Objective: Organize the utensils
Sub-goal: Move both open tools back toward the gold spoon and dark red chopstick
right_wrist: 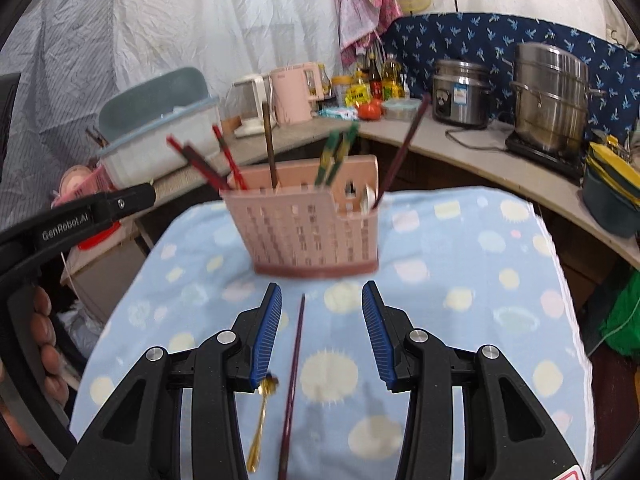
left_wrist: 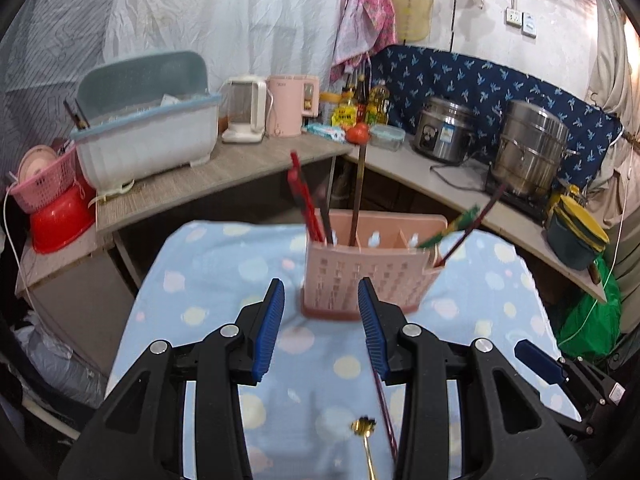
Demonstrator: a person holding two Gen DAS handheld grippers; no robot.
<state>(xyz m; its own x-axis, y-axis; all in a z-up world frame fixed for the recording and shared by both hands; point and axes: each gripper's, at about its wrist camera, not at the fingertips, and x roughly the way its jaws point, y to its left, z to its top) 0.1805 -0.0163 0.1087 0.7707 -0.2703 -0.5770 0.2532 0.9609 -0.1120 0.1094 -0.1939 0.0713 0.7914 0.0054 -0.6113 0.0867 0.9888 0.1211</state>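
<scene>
Take the pink utensil holder (right_wrist: pixel 312 224) as your landmark: it stands upright on the blue dotted cloth (right_wrist: pixel 460 264) that covers the surface, toward the cloth's far end. Your left gripper (left_wrist: pixel 321 300) hovers just on the near side of the holder with its jaws spread wide and nothing between them. Your right gripper (right_wrist: pixel 322 304) is also on the near side of the holder, jaws wide and holding nothing.

Inside the holder, red chopsticks (right_wrist: pixel 200 164) lean out toward its left end, a brown stick (right_wrist: pixel 269 144) stands nearly upright beside them, green chopsticks (right_wrist: pixel 334 156) rise from the middle, and a dark red chopstick (right_wrist: pixel 404 148) leans out past its right end. A white spoon (right_wrist: pixel 370 196) shows through the opening in the holder's right wall.

Two pieces lie loose on the cloth on the near side of the holder: a dark maroon chopstick (right_wrist: pixel 292 388) pointing roughly toward the holder, between your right gripper's fingers in that view, and a small gold spoon (right_wrist: pixel 262 420) just to its left, its bowl touching or hidden under the left blue pad. In the left wrist view the same gold spoon (left_wrist: pixel 366 440) and chopstick (left_wrist: pixel 384 408) sit low, under the right finger.

Behind the holder, a counter (left_wrist: pixel 224 172) carries a pale dish rack (left_wrist: pixel 148 140), and well to the right stands a steel pot (left_wrist: pixel 532 148).
</scene>
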